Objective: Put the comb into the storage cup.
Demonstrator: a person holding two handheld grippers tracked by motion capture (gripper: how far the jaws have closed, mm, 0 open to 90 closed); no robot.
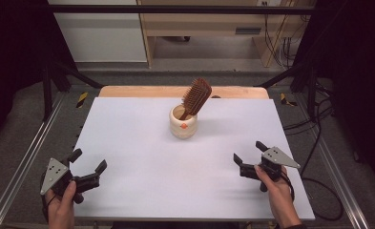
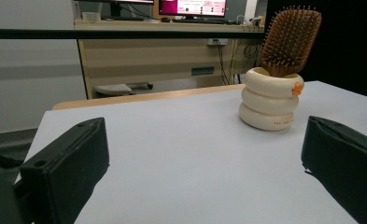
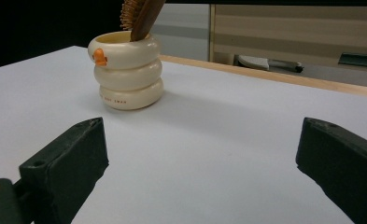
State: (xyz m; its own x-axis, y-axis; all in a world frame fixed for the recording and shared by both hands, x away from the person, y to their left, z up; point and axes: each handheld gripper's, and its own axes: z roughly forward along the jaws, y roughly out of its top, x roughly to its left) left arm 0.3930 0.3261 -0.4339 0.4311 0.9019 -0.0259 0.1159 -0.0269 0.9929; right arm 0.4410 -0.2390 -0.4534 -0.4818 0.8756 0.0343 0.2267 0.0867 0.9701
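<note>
A wooden hairbrush (image 1: 196, 97) is standing handle-down in a cream ribbed cup (image 1: 183, 123), leaning to the right with its bristle head sticking up above the rim. The cup is sitting upright on the white table (image 1: 142, 181), toward the far middle, and is carrying a small orange mark on its side.

The left gripper (image 1: 87, 166) is resting near the table's near left corner, held in the person's left hand (image 1: 61, 207). Its fingers are spread wide and gripping nothing. The right gripper (image 1: 249, 152) is sitting near the near right corner in the person's right hand (image 1: 276, 191), its fingers likewise wide apart and empty.

Both grippers are lying well apart from the cup, pointing inward toward it across bare tabletop.
</note>
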